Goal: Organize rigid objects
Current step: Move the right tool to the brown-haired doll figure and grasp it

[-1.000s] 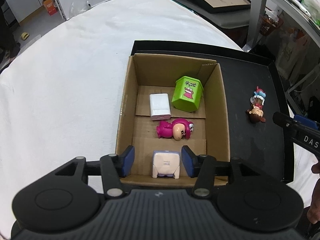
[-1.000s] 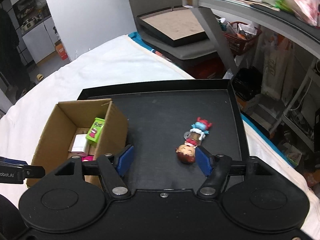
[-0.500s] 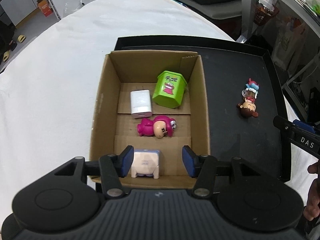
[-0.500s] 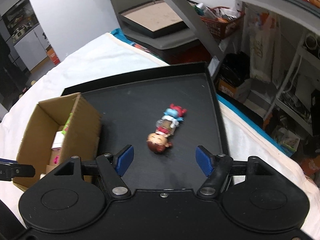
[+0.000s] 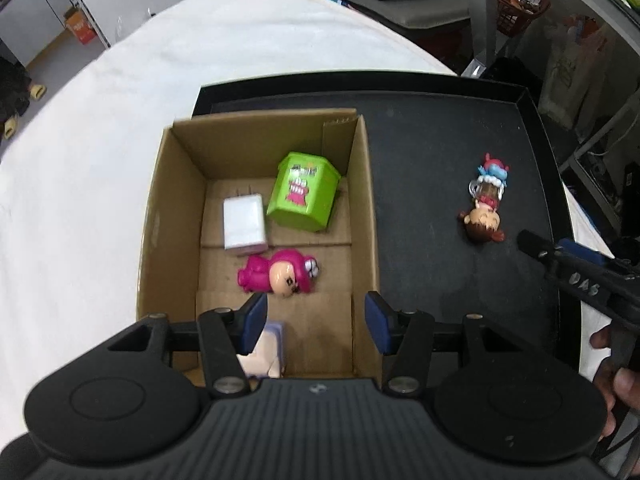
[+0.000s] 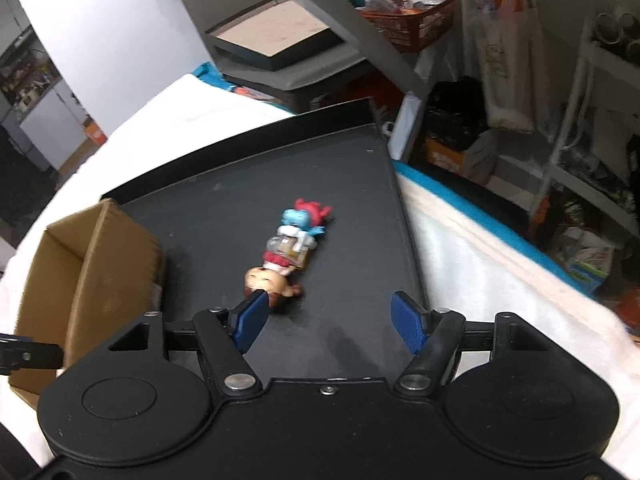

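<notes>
Both grippers were empty over the tray

Our left gripper (image 5: 316, 322) and right gripper (image 6: 328, 322) had jaws spread wide, gripping nothing; doll (image 6: 286, 256) lay near the right one.

A cardboard box (image 5: 256, 216) stands on the left part of a tray (image 5: 432, 184), which rests on the cloth-covered worktop (image 5: 100, 152). In the box, a charger block (image 5: 244, 226) lies at the back left with a bin-shaped container (image 5: 304, 196) just to its right. A doll figure (image 5: 280, 276) lies on its side in front of them, and a small pale box (image 5: 266, 350) sits nearest. To the right of the box, well apart, a toy figure (image 5: 486, 204) lies flat on the bare tray.
</notes>
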